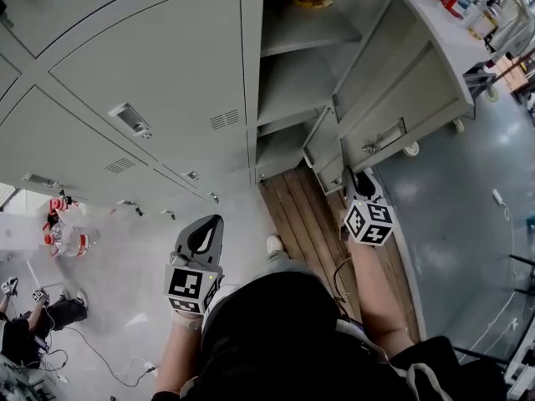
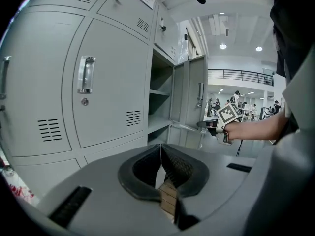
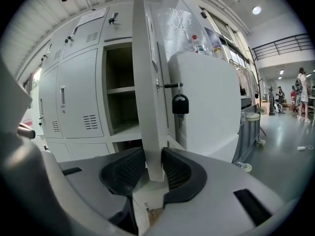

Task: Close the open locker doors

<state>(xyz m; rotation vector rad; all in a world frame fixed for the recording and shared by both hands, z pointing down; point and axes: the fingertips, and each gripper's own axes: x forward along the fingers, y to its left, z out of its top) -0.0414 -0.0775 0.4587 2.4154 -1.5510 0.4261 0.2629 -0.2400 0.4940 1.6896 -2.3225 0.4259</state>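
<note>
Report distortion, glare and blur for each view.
Head view: fisheye bows the closed locker doors into arcs, lighting even. Left gripper view: black vignetted corners, bright ceiling lights. Right gripper view: open door sharp, ceiling lamp blown white.

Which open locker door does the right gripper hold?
The edge-on door with the black padlock hanging from its latch; the right gripper is shut on its edge.

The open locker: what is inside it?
Grey shelves, bare except for a small yellow thing at the back of the top one, too small to identify. In the right gripper view the door, clamped in the right tongs, hides the interior's right side.
</note>
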